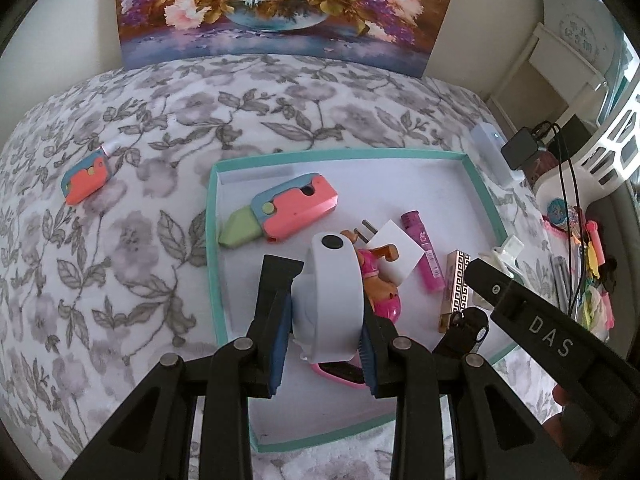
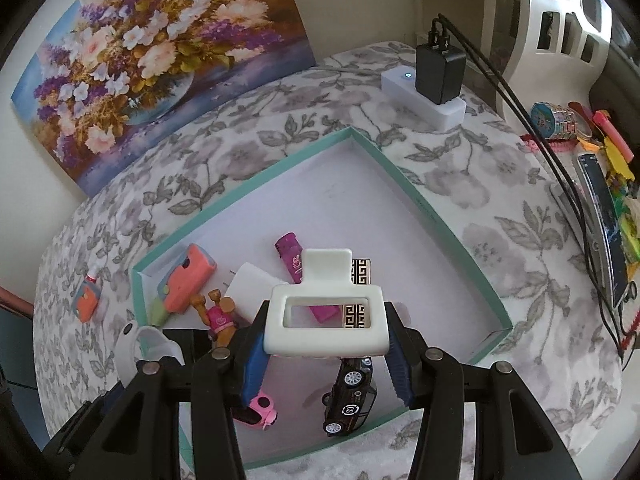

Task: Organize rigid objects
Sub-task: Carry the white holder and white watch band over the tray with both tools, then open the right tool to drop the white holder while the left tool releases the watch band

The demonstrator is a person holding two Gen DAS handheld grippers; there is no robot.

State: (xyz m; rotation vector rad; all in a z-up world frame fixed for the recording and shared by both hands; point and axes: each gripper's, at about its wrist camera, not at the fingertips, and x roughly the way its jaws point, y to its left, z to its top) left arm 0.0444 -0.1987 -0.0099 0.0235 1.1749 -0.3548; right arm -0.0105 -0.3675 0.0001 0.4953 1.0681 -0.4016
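Clamped in the left tool [image 1: 326, 320], a white curved piece [image 1: 330, 280] is held above the teal box [image 1: 340, 155]; a white frame-shaped piece [image 2: 326, 316] is gripped by the right tool [image 2: 326, 354]. Several items are already boxed, while one pink-and-blue toy [image 1: 85, 178] is left on the floral-covered tabletop [image 1: 120, 260]. Both tools are pitched steeply downward.

"DAS" in white letters on the black arm of the right gripper [image 1: 476, 276], seen in the left wrist view. Black toy car [image 2: 350, 394] near the front edge of the teal-rimmed box [image 2: 400, 168]: a round white roof emblem, maybe "03", not sure. Pink tube [image 1: 424, 250] has print, too small to read. Faint characters on the white panel [image 1: 580, 32] at top right, unreadable.
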